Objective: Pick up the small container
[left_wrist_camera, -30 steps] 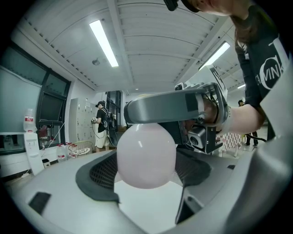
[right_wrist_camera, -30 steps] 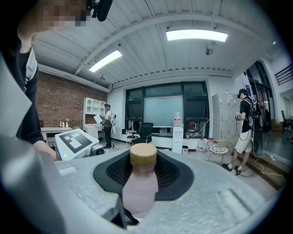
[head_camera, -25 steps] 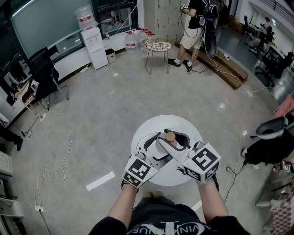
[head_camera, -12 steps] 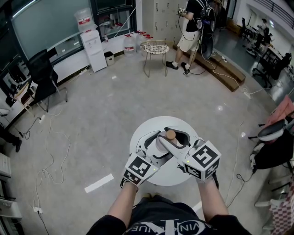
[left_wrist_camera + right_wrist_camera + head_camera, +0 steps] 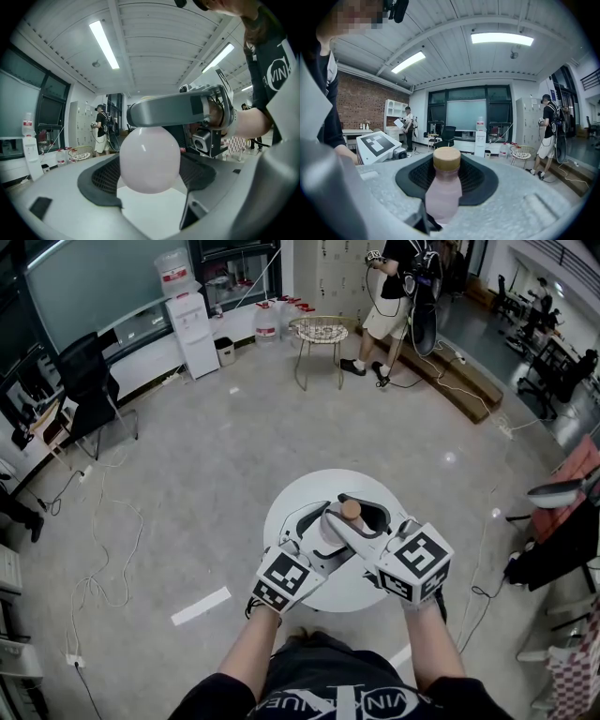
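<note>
Two grippers meet over the round white table (image 5: 286, 495), and only one of them carries the load. The right gripper (image 5: 359, 519) is closed on the small container (image 5: 443, 187), a pale pink bottle with a tan cap (image 5: 446, 158). Its jaws stand fairly wide because the bottle's body fills the gap between the dark pads. The grip sits on the body below the cap, which I judge is meant to steady the bottle against tipping.

The container is above the middle of the table and appears to be off the surface, though no view shows that gap plainly.

The left gripper (image 5: 302, 529) stands at the near left with its jaws spread apart. In its own view the bottle's rounded base (image 5: 150, 159) hangs between them with the table top showing beneath, and the pads do not press on it. That placement reads as a guard, or readiness to take the bottle over — not a hold. The pick-up looks done or nearly so.
</note>
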